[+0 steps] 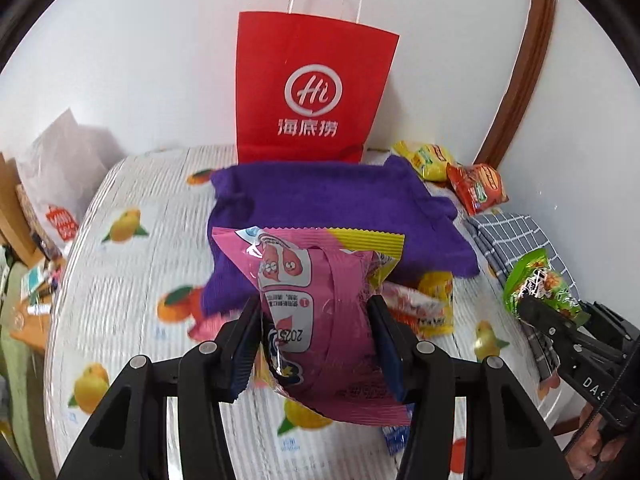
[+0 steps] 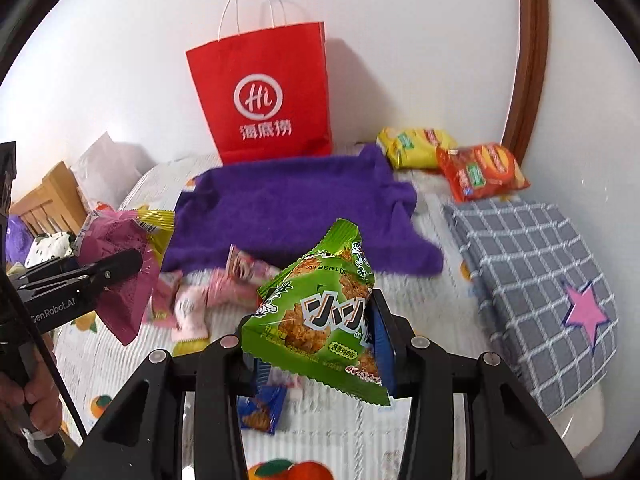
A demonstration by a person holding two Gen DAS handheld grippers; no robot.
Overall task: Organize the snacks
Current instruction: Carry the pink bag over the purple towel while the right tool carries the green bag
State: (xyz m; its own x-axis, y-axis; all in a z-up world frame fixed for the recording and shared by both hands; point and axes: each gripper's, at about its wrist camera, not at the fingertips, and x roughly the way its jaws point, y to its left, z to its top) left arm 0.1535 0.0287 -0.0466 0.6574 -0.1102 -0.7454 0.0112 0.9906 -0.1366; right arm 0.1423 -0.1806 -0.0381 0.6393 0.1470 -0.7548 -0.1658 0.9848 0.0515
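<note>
Here a bed (image 1: 120, 280) with a white, orange-printed cover fills both views, set against a plain white wall (image 2: 400, 40) with a curved brown wooden frame (image 2: 528, 60) at the right. A red paper bag (image 1: 308, 92) stands upright against the wall, and a purple towel (image 2: 288, 208) lies spread in front of it. A grey checked cloth (image 2: 532, 272) with a pink star sits at the right edge, with a yellow packet (image 2: 412, 146) and an orange packet (image 2: 480, 170) near the wall beyond it. Loose pink packets (image 2: 208, 300) lie just in front of the towel, and a blue packet (image 2: 260, 408) lies below the right gripper. The left gripper (image 1: 316, 336) is clamped on a pink bag (image 1: 320, 320), held up off the cover in front of the towel. The right gripper (image 2: 316, 340) grips a green bag (image 2: 316, 316), also lifted clear of the bed.
</note>
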